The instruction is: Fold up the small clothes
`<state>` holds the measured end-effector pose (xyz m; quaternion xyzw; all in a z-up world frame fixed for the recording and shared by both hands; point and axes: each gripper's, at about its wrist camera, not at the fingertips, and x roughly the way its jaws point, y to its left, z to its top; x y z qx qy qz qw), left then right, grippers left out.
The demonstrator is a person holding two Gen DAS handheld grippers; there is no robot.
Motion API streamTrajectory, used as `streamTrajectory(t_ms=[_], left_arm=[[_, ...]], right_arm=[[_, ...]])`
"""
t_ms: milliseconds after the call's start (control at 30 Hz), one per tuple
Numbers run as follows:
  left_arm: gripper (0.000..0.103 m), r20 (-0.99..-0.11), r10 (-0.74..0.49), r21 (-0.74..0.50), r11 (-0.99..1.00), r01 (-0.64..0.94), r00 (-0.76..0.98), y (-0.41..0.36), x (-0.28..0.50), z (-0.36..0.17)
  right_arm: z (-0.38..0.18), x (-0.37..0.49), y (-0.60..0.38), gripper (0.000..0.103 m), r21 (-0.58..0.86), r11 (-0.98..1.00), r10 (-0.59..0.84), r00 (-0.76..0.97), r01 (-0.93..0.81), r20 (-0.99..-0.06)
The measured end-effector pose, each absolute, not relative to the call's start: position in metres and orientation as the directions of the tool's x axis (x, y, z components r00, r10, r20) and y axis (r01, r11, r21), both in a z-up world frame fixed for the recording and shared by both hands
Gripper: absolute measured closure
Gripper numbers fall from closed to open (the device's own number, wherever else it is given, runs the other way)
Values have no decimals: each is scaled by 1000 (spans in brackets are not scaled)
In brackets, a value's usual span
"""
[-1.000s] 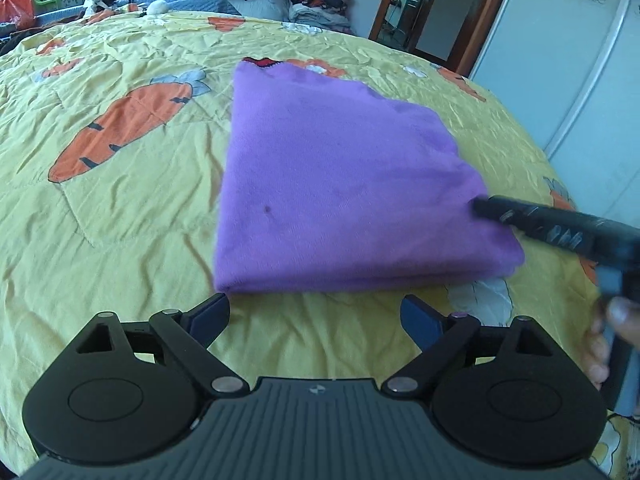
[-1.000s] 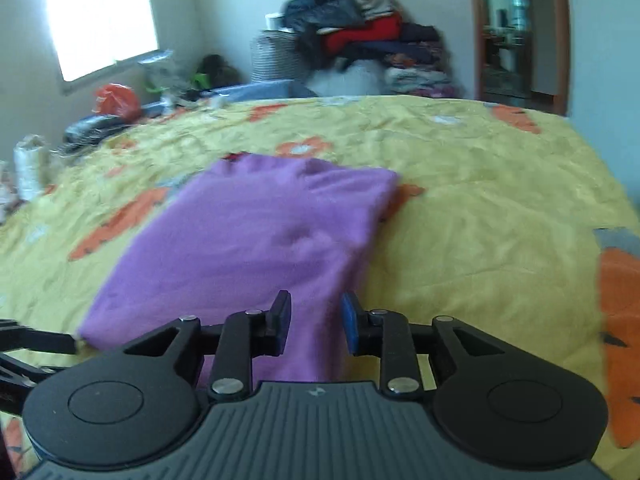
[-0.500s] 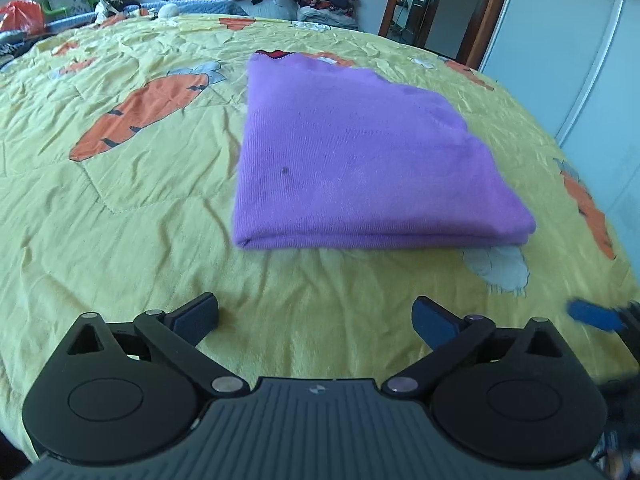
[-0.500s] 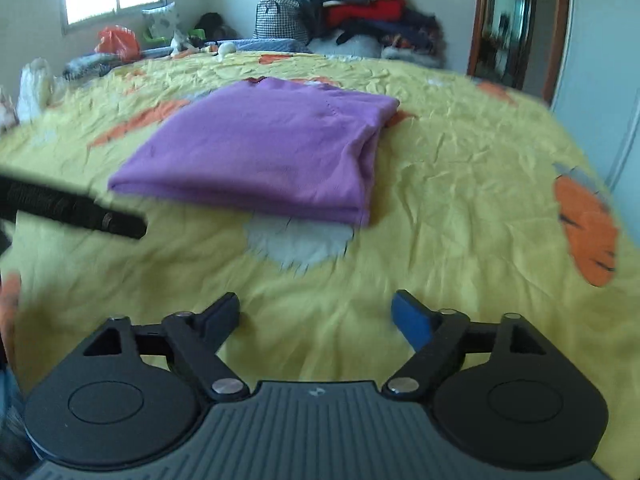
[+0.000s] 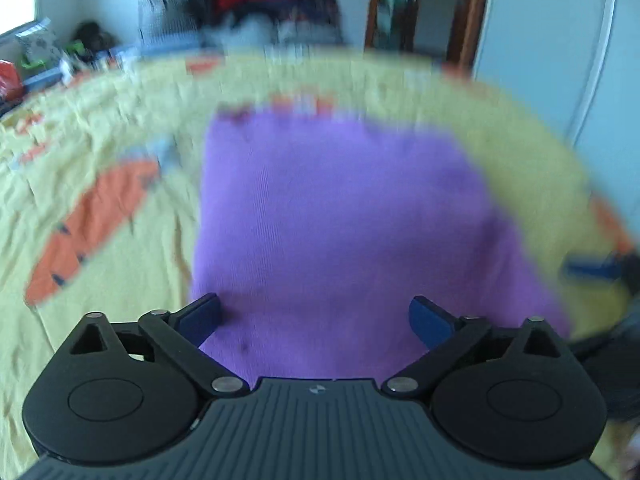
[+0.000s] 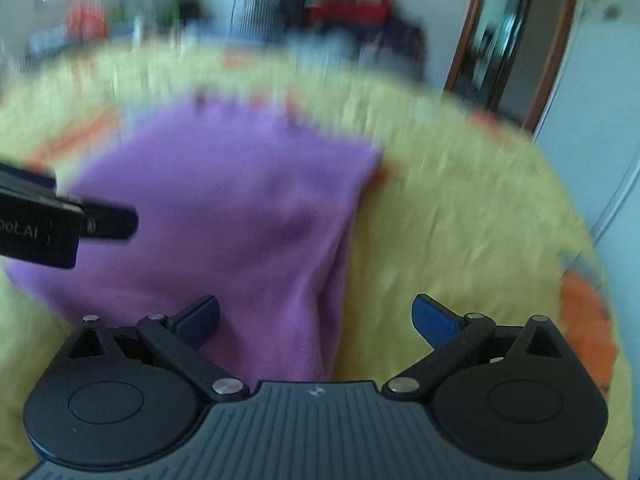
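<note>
- The left gripper, which half a second earlier had hung back over bare quilt short of the purple garment, had come forward, so that the cloth's near edge now lay beneath its fingers. The view was smeared by the motion.
- Its jaws stood wide apart and the blue pads held nothing; whether they brushed the cloth could not be told through the blur.
- The purple garment lay folded into a thick rectangle on the yellow carrot-print quilt, near the middle of the bed, flat and released by both tools.
- The right gripper, nearly closed at the garment's edge a second earlier, had let go, drawn away, and then returned over the garment's right-hand folded edge.
- Its jaws were fully spread, with that edge between them but not pinched.
- Judged from this, one fold appeared complete, and both tools seemed to be lining up for a further fold or a final tidy.
</note>
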<state>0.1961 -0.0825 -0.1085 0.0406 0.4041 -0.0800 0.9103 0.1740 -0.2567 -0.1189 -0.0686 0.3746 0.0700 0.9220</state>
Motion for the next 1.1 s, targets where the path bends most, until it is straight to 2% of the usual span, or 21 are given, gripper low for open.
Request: streamTrajectory(t_ms=[67,133,333,467,567,667,867,1100], left_arm=[[0,-711,-108,40,980,194,695,-79,178,-113],[0,-713,-102,11,988,157,694,-66,159,-111],[0,-662,-83,-45,996,71,745,-47,102,-112],[0,-690,-66,-33,998,60,721,-53,101,-122],[0,-688,-44,-11,999,50,725,-56,102,-123],[0,-697,-28,4,999,43,716,-58,104,-123],[0,-647,9,-9,1000,-19,763,-62,97,-129],[0,-647,8,-6,1000,-15,762,-61,101,-129]], right_arm=[[-120,166,-271,0,3,987,114,676,-163,-728],[-118,152,-286,0,79,989,144,658,-127,-739],[-119,99,-287,0,143,980,200,694,-140,-691],[-124,101,-249,0,27,986,135,684,-166,-717],[-126,99,-237,0,-21,980,129,719,-196,-683],[-127,100,-242,0,47,977,180,695,-206,-696],[-129,98,-242,0,41,979,172,709,-199,-683],[-128,92,-230,0,38,980,169,714,-196,-679]])
